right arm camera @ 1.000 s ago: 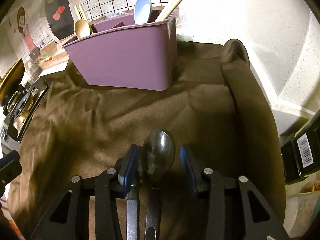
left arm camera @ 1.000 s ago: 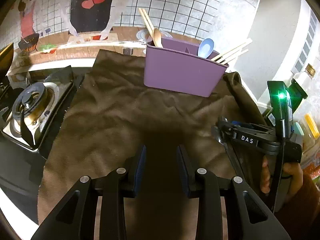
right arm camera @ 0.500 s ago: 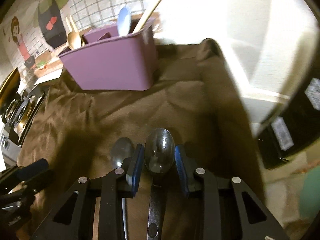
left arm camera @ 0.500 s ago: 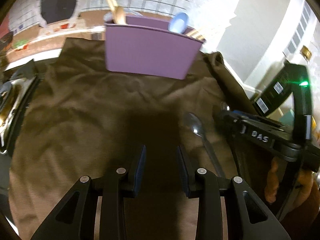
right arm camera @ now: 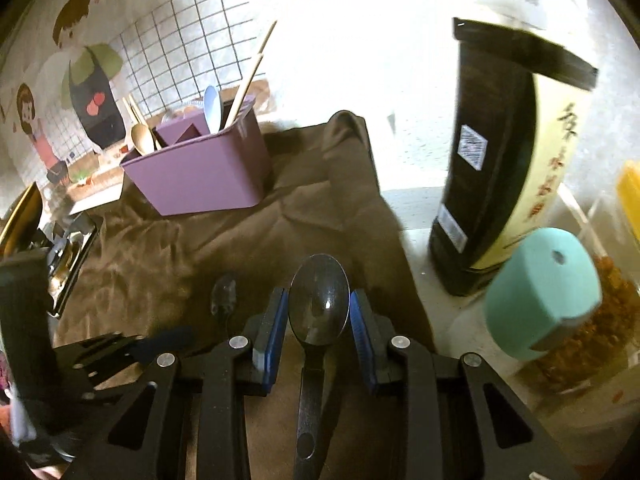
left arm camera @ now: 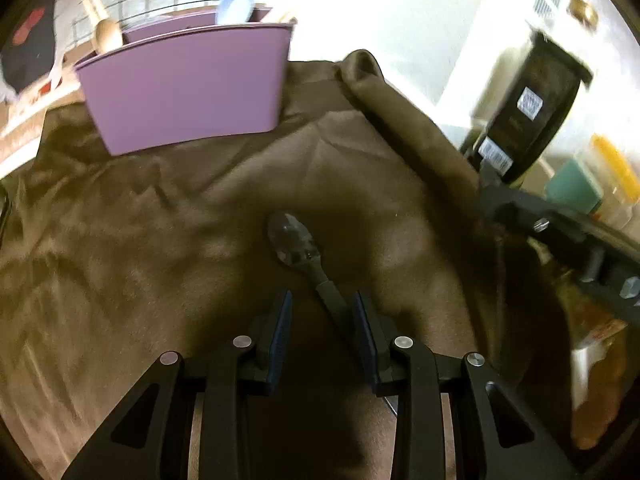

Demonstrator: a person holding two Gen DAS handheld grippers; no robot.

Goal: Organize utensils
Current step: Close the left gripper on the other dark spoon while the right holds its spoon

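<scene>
The left gripper [left arm camera: 322, 316] stands open over the brown cloth [left arm camera: 160, 232], holding nothing. A dark spoon [left arm camera: 294, 240] lies flat on the cloth directly ahead of it. The bowl sits just beyond the fingertips, slightly to the left of the claw's centre line. The handle runs back and to the right, passing between the two fingers close to the right-hand finger [left arm camera: 362, 328]. The spoon's long axis is therefore skewed to the claw's forward axis, not parallel to it. The left gripper is clearly the nearer one to this spoon.

The right gripper [right arm camera: 319, 312] holds a second, larger dark spoon [right arm camera: 319, 300]. Its bowl fills the gap between the blue pads [right arm camera: 278, 312] and the handle runs straight back along the claw's axis. Whether the pads press the bowl or only frame it cannot be told from this view.

The purple utensil holder [left arm camera: 188, 88] stands well ahead and to the left of the left gripper, with utensils upright in it.

Judgement: the coming move is a closing of the left claw on the handle. The skew places the handle off centre, so the right finger is likely to meet it first and may push the spoon sideways.
</scene>
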